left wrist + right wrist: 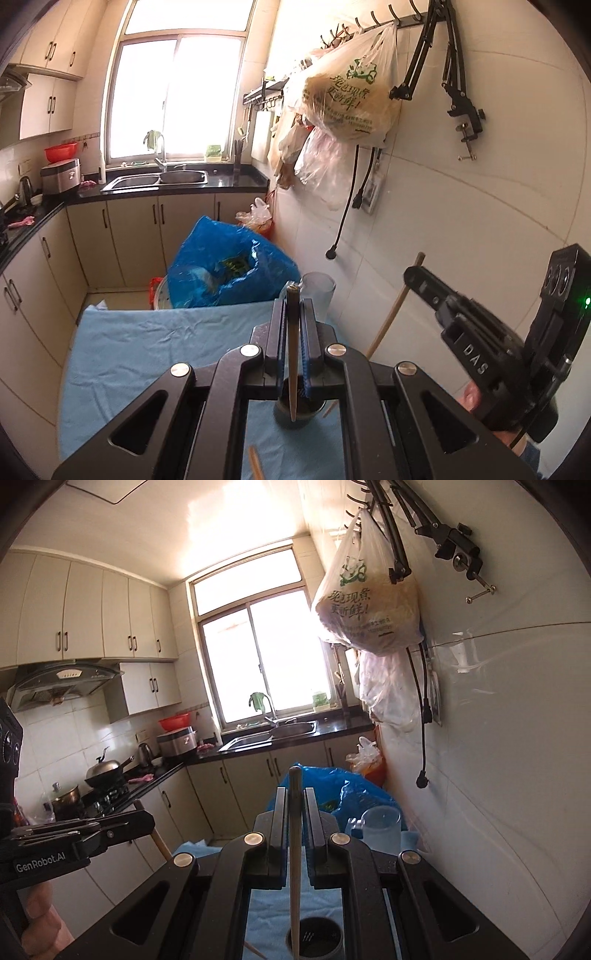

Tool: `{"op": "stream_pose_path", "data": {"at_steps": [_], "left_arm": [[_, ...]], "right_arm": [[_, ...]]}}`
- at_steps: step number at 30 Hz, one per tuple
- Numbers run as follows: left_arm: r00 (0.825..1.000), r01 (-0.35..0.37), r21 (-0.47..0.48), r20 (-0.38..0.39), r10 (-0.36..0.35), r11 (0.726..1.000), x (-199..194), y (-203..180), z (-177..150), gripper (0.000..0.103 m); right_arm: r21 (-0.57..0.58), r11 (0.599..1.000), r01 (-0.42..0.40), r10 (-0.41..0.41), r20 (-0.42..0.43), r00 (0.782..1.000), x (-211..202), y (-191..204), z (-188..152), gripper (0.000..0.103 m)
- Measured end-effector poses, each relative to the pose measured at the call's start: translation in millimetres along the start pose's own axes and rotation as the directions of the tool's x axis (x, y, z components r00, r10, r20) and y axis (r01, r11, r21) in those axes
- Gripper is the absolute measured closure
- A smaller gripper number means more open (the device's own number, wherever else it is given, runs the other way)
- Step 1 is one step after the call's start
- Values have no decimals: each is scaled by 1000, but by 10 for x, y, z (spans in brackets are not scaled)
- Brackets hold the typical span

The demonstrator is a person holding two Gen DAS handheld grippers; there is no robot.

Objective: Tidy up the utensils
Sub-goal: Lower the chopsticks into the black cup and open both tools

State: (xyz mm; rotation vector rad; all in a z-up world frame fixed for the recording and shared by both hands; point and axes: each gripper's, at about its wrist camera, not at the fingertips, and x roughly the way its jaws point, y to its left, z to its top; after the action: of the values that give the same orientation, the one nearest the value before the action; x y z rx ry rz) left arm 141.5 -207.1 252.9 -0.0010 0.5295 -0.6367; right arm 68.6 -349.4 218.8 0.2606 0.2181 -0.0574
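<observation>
My left gripper (294,301) is shut on a dark chopstick (293,354) that hangs nearly upright. Its lower tip reaches the mouth of a dark round utensil holder (284,413) on the blue cloth (166,343). To the right, the right gripper (410,275) grips a pale wooden chopstick (391,314). In the right wrist view, my right gripper (295,790) is shut on that pale chopstick (294,867), whose lower end hangs at the rim of the holder (321,941). The left gripper (149,818) shows at the left edge, with its chopstick (159,843) below it.
A clear plastic cup (318,291) (382,827) stands at the table's far right corner. A loose chopstick (256,467) lies on the cloth. A blue bag (229,269) sits beyond the table. Filled bags (351,96) and a black clamp arm (461,103) hang on the right wall.
</observation>
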Motion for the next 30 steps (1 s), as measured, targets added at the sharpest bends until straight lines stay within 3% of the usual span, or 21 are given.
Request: {"op": "stream_pose_path", "data": {"at_steps": [9,14,20,22,24,26,28,30], "left_arm": [[998,16,-73,-55,-20,997,683,43,-164,96],[989,-12,-94,-150,-2,995,1031,162,-397,96],[978,-36,-89,-208,17,995,1173,252,-537,96],[975,-36,-87,-224,15,996,1184,257,-556,83],[975,-41,-95,-221,19,995,1161,277,-570,72],[977,-44,-93,-214,23,995,1128,283,-561,70],[978,-34,-100,-210,12,994,1073,297,-547,70],[980,-32,-102,-201,11,994,982,311,-527,70]], "right_arm": [[35,999,31,-31,-18,999,410,-215,-110,95],[60,997,50,-43,-102,994,687,-373,-357,95],[95,994,56,-35,-215,976,960,-490,-624,94],[102,993,59,-31,-253,967,1015,-513,-683,94],[119,991,56,-22,-269,963,1030,-545,-712,90],[128,990,56,-19,-275,961,1016,-566,-697,73],[131,990,54,-19,-254,967,943,-584,-660,63],[123,991,58,-28,-235,972,857,-573,-611,63]]}}
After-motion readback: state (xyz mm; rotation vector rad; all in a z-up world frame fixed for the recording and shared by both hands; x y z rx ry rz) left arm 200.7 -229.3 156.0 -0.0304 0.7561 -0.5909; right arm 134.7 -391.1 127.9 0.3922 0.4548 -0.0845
